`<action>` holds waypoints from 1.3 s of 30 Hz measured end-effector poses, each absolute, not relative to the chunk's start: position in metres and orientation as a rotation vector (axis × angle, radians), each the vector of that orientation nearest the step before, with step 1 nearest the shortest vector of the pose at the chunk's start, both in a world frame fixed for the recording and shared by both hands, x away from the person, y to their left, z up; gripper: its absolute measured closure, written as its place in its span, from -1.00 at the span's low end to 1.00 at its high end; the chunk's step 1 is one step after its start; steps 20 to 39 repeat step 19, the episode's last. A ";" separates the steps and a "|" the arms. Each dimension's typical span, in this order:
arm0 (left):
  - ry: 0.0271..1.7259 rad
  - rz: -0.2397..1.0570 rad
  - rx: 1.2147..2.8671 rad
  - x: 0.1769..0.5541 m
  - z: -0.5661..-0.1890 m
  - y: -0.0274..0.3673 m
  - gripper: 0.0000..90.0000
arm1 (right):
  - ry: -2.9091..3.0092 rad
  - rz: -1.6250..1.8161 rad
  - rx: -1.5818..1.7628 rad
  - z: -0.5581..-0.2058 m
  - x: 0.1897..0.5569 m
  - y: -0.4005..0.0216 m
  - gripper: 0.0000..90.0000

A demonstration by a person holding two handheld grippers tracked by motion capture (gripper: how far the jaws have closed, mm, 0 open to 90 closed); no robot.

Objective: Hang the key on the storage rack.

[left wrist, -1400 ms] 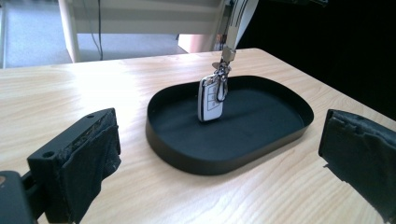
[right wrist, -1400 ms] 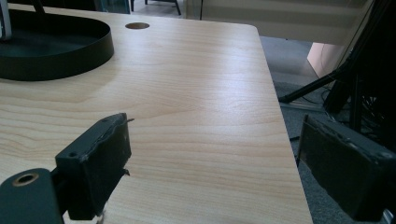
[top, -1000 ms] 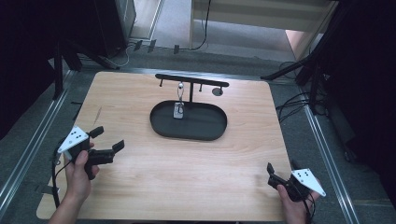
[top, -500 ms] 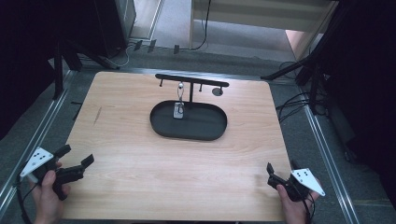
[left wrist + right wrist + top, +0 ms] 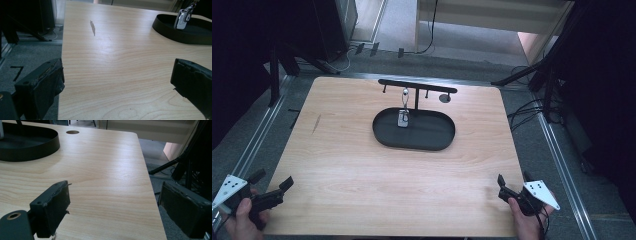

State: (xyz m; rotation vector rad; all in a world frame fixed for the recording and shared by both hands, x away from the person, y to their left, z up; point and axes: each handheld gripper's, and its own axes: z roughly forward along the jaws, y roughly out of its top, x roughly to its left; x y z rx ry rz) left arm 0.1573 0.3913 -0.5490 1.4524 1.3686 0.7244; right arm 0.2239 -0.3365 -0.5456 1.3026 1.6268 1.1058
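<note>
Table (image 5: 362,165): we rest both grippers at its near corners, well short of everything.
Left gripper (image 5: 271,186): jaws open, empty.
Right gripper (image 5: 512,181): jaws open, empty.
Key fob (image 5: 403,118): hangs from rack (image 5: 417,86) over tray (image 5: 412,142), far ahead of our jaws.

We see each hand wrapped round a black gripper: the left gripper (image 5: 272,186) and the right gripper (image 5: 513,183) each carry a pale three-cornered plate dotted with small dark marks. Their jaws are blocky, black, with worn, frayed pad edges and a round screw hole near the base.
</note>
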 end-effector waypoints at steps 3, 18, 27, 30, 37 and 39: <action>1.377 0.724 1.445 0.158 -0.551 0.392 -1.00 | 1.627 1.105 1.302 -0.546 0.224 -0.337 -0.78; 1.362 0.718 1.498 0.162 -0.553 0.387 -1.00 | 1.633 1.093 1.300 -0.546 0.224 -0.336 -0.78; 1.362 0.718 1.498 0.162 -0.553 0.387 -1.00 | 1.633 1.093 1.300 -0.546 0.224 -0.336 -0.78; 1.362 0.718 1.498 0.162 -0.553 0.387 -1.00 | 1.633 1.093 1.300 -0.546 0.224 -0.336 -0.78; 1.362 0.718 1.498 0.162 -0.553 0.387 -1.00 | 1.633 1.093 1.300 -0.546 0.224 -0.336 -0.78; 1.362 0.718 1.498 0.162 -0.553 0.387 -1.00 | 1.633 1.093 1.300 -0.546 0.224 -0.336 -0.78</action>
